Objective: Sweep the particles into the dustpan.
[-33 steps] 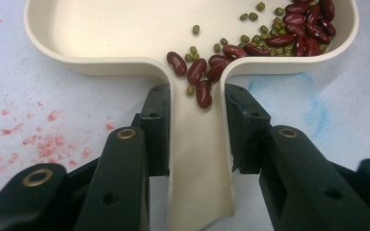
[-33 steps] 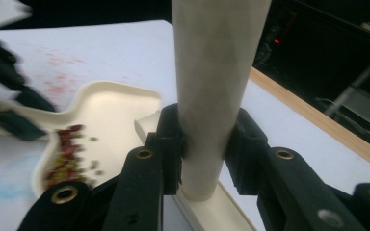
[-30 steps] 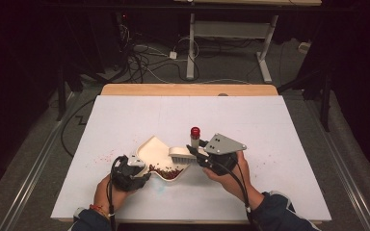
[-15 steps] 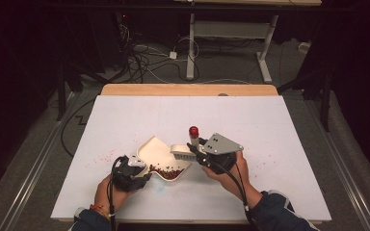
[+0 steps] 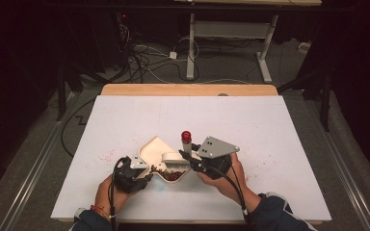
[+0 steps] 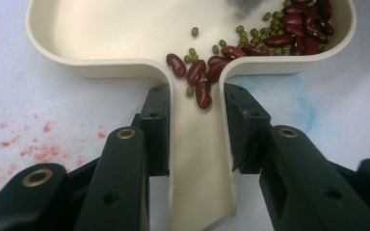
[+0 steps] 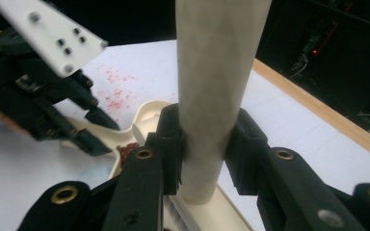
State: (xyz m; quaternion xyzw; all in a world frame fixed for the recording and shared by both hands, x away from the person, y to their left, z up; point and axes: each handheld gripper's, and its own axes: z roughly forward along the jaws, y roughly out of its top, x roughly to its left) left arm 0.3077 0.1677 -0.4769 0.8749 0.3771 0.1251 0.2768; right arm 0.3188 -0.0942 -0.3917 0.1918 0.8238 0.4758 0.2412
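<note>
A cream dustpan lies on the white table, with red kidney beans and small green beans in its near part. My left gripper is shut on the pan's flat handle, one jaw on each side, and the beans lie just past the jaws. My right gripper is shut on the round cream handle of a brush, which stands upright with a red cap. The brush head rests in the pan.
Red specks dot the table left of the pan, and a faint blue stain marks it beside the handle. The wooden far edge borders a dark floor with cables. In the right gripper view, the left gripper is close by.
The brush and my right gripper have shifted slightly left and nearer, further over the pan. The left gripper and the pan have stayed put.
</note>
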